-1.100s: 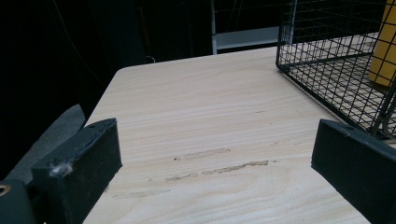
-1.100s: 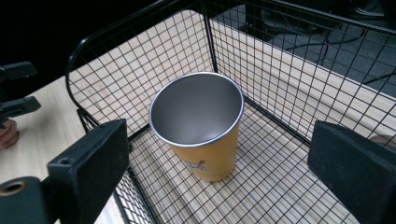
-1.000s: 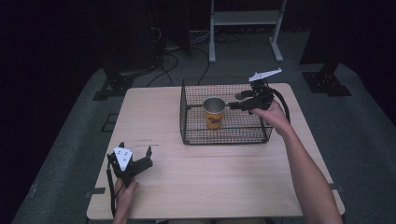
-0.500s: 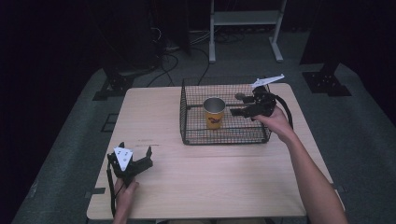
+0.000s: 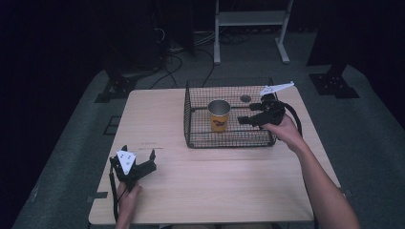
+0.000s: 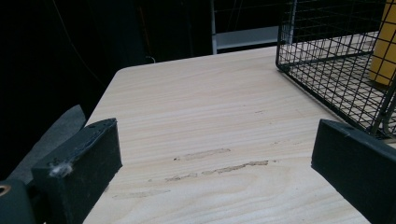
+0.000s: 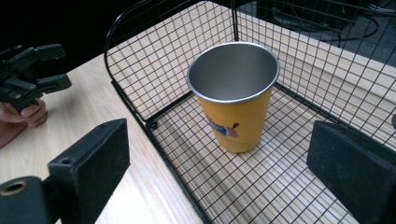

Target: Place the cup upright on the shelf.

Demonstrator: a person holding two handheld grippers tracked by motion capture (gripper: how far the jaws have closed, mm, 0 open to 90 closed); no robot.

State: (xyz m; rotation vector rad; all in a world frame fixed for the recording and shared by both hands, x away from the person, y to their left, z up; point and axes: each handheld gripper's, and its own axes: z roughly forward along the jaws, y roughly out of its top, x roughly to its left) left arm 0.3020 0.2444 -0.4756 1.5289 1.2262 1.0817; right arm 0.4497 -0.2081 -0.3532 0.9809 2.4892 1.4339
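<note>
At the near left of the pale wooden table [image 5: 205,191], the left gripper [image 5: 138,168] rests low over the bare top, its jaws spread wide on nothing; it seems parked there, out of the way of the work. Farther back and to the right stands the black wire basket [image 5: 191,119], open at the top. The yellow metal cup with a steel-coloured inside [image 7: 233,100] stands upright on the basket floor, toward its left half. The right gripper [image 5: 248,119] hangs inside the basket, just right of the cup, jaws wide and level with it, probably lined up to close round its wall.
</note>
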